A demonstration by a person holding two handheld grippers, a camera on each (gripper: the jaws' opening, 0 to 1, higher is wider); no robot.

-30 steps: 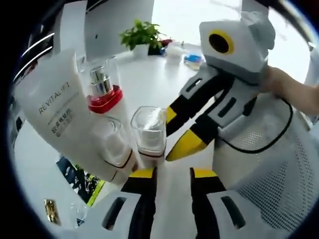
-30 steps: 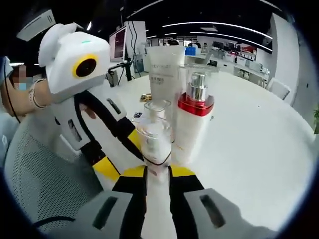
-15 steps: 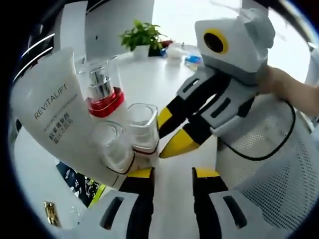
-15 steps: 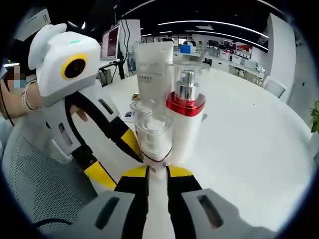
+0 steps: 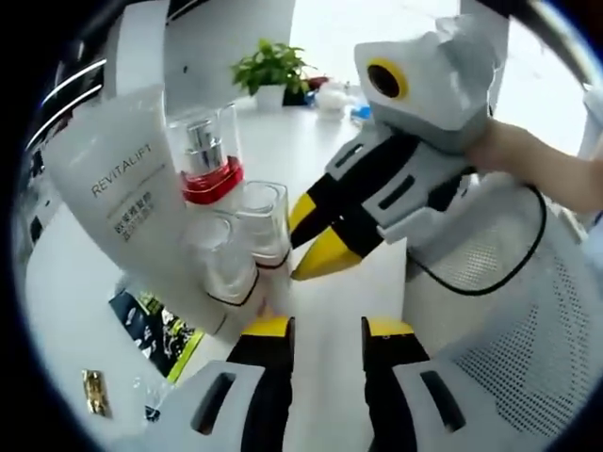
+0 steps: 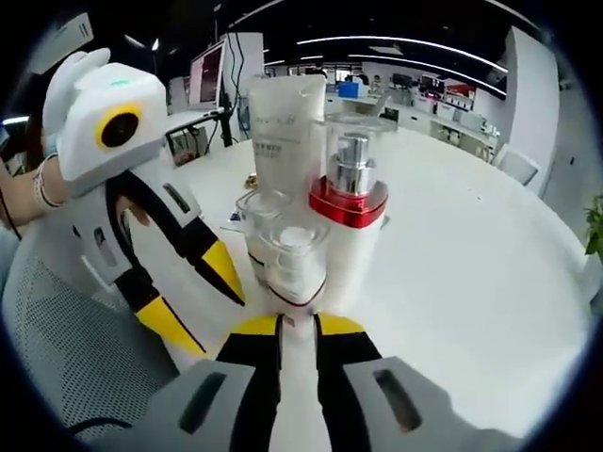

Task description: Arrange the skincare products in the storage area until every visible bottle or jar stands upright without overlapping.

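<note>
Your right gripper (image 6: 297, 325) has its fingers clenched on the small jar (image 6: 295, 256); your left gripper (image 5: 325, 330) fingers stand parted, holding nothing; the jar stands upright on the worktop (image 6: 452, 273), touching the red-collared pump bottle (image 6: 350, 212) and tube (image 6: 280, 127).

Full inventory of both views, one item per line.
Tube: 1, white, lettered REVITALIFT, standing at the back of the cluster.
Pump bottle: 1, white with red collar, silver pump and clear cap, beside the tube.
Jars: 2, clear-capped, white inside, at the front of the cluster.
Table: 1, white, under the cluster.
Plant: 1, green in a white pot, far side of the table.
Leaflet: 1, dark and green, flat on the table by the tube.
Mesh chair: 1, white, at the table edge.
Left gripper: yellow-tipped, open.
Right gripper: yellow-tipped, shut on the near jar's base.
Hand: holding the right gripper.
</note>
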